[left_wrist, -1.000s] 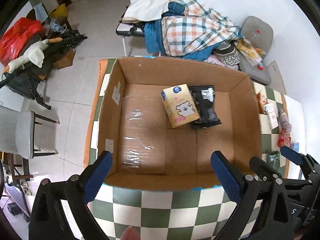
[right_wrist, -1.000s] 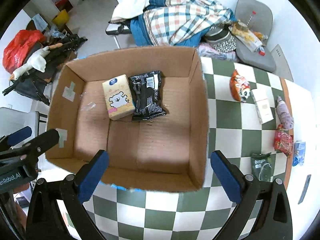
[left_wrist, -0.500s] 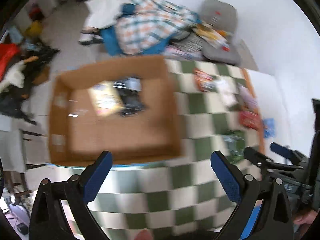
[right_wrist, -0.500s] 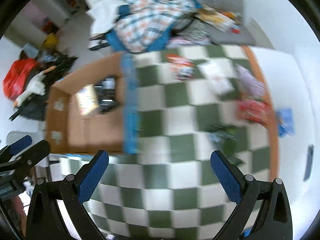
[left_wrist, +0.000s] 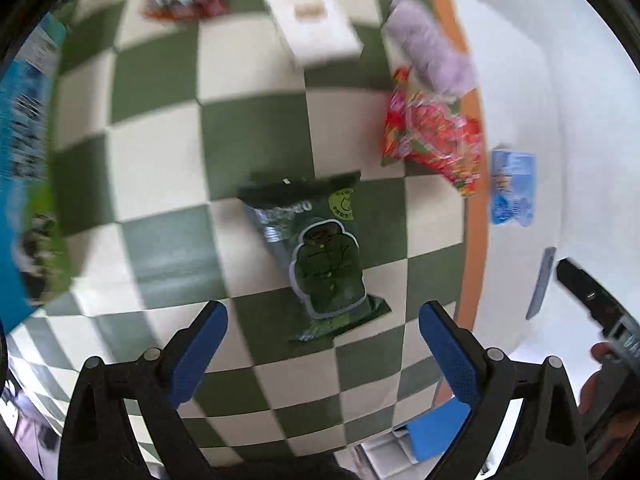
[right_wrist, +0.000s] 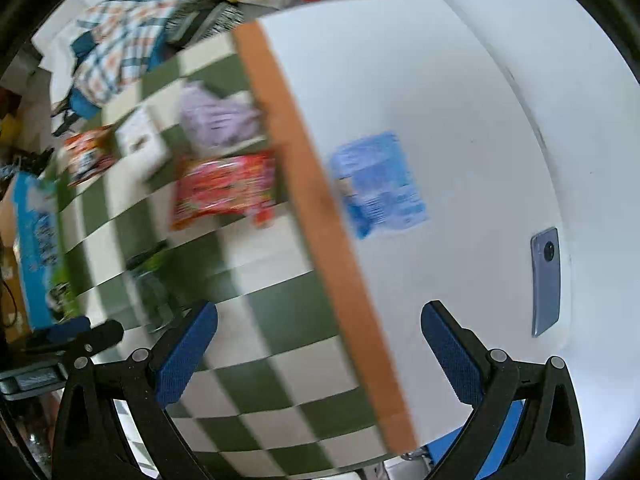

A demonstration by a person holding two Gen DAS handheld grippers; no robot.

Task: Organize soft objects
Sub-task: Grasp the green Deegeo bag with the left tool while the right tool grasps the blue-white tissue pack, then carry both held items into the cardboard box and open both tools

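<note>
On the checked tablecloth [left_wrist: 160,184], a green packet [left_wrist: 316,256] was seen flat, just ahead of the left gripper [left_wrist: 322,336], whose jaws were spread and empty. The right gripper [right_wrist: 320,338] was likewise spread and empty, above the cloth's orange edge [right_wrist: 320,216]. The packet would best be straddled squarely before closing. Bare cloth lay around it; a red packet [left_wrist: 432,144] lay well apart.

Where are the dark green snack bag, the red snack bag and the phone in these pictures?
dark green snack bag [left_wrist: 320,256], left wrist view, on the cartoon figure at its middle.
red snack bag [left_wrist: 432,144], left wrist view, on its crinkled middle.
phone [right_wrist: 546,280], right wrist view, on its back, below the camera lens.
</note>
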